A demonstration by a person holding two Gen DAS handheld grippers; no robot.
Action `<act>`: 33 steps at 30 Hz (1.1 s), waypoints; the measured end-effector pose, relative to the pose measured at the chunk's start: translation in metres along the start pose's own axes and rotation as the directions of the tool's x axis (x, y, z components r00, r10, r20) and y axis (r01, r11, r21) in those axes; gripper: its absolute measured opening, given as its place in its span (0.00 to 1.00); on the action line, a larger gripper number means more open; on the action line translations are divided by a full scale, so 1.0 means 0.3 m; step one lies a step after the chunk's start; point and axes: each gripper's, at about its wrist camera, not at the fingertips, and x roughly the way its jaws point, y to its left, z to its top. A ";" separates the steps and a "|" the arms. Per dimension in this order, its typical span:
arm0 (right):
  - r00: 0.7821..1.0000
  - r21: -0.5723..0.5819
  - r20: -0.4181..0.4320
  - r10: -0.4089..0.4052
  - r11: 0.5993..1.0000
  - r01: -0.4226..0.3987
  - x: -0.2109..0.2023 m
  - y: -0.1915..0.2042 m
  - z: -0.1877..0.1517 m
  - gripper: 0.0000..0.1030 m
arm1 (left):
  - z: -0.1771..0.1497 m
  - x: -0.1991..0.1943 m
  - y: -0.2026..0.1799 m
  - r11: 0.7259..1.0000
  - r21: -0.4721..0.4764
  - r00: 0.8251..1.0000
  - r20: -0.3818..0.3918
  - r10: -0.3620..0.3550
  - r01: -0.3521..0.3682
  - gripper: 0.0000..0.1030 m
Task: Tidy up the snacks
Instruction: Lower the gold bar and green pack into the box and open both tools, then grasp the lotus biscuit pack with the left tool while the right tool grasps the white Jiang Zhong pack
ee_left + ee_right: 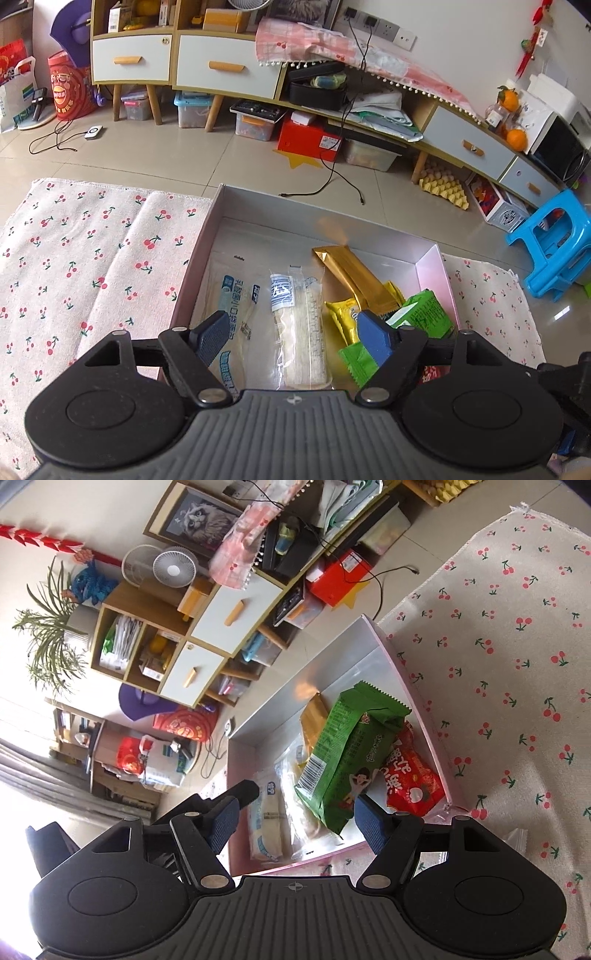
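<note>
Cherry-print cloth (92,258) covers the surface under an open box (430,271); behind it run floor tiles and a low cabinet with pale drawers (225,70).

1. Snacks. All visible snacks lie inside the box. Directly ahead of the left claw (297,338), between its fingers, sits a clear pastry packet (301,325), with a second clear packet with blue print (236,295) behind the left finger. A gold stick pack (356,275), a yellow packet (343,314) and a green snack pack (428,308) sit ahead of the right finger.
2. Right-wrist view. The green snack pack (354,753) lies tilted across the other packets, just ahead of the right claw (295,823), with a red packet (413,775) ahead of its right finger against the box wall (417,720).
3. Claw state. The left claw stands wide with nothing between its pads, poised above the clear packets. The right claw also stands wide; the near end of the green pack lies between its fingers, but the pads do not press it.
4. Step in hand. Judged from the layout, placement into the box is largely done and neither claw carries anything.
5. Next move. Any further step calls for a clean approach. The glossy green pack rests on others and may slide if nudged, so a grip should close across its narrow width.
</note>
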 end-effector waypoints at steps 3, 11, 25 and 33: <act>1.000 -0.008 0.011 -0.019 1.000 0.019 -0.032 0.002 -0.017 0.73 | -0.025 -0.035 0.009 1.000 0.016 1.000 0.005 0.008 -0.008 0.78; 0.996 -0.078 0.030 -0.088 0.993 0.090 -0.114 0.027 -0.059 0.82 | -0.099 -0.124 0.026 0.998 0.054 0.999 0.019 0.040 -0.041 0.89; 0.957 -0.420 0.153 -0.246 0.860 0.288 -0.187 0.100 -0.167 0.91 | -0.229 -0.198 0.127 0.989 0.112 0.995 0.043 0.090 -0.094 0.99; 0.920 -0.611 0.266 -0.289 0.688 0.392 -0.171 0.083 -0.269 0.91 | -0.290 -0.240 0.204 0.969 0.197 0.985 0.114 0.129 -0.150 0.99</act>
